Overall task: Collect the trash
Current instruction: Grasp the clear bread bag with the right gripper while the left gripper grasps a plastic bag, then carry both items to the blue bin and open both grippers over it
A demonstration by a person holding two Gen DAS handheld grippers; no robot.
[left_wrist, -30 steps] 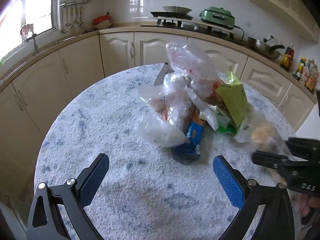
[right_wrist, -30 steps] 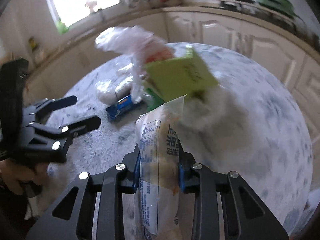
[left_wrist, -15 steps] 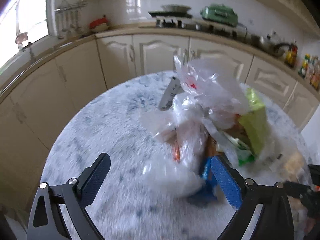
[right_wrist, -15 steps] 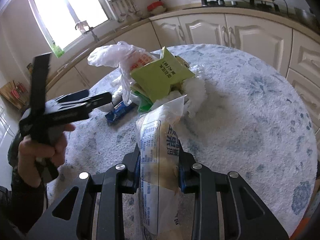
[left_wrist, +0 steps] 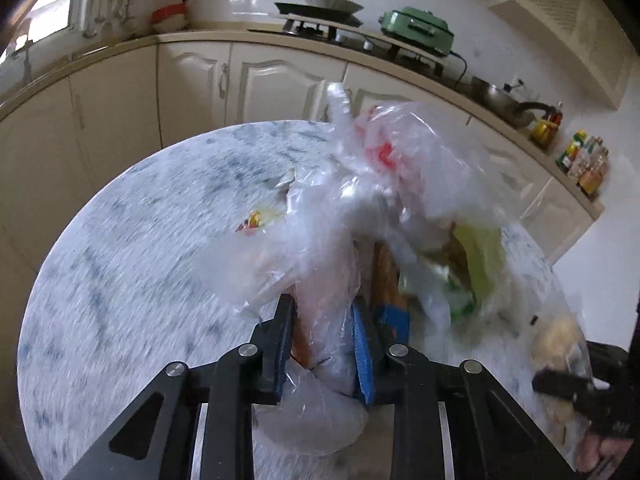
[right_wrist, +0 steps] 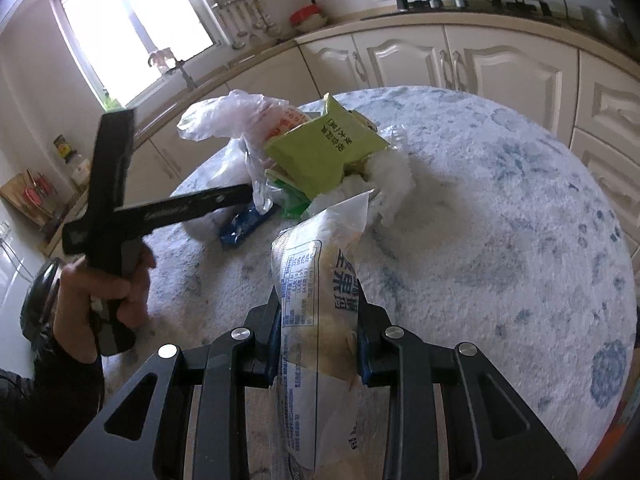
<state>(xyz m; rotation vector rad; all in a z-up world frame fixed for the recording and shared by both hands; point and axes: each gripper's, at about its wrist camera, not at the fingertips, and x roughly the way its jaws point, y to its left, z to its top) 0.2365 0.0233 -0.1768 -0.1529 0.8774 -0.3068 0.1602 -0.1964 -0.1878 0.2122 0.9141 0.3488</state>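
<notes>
A heap of trash lies on the round table: clear plastic bags, a green packet and a blue wrapper. My left gripper is in the near side of the heap. Its jaws are closing, and the pads press on a clear plastic bag. My right gripper is shut on a printed food wrapper, held above the table in front of the heap. In the right wrist view the green packet tops the pile, and the left gripper reaches in from the left.
The table wears a fluffy white and blue cloth. Cream cabinets curve behind it, under a counter with a stove and a green cooker. Bottles stand at the far right. A hand grips the left tool.
My left gripper moved forward into the pile, and its jaws went from wide open to closed on the clear bag. The right gripper kept its hold on the wrapper.
</notes>
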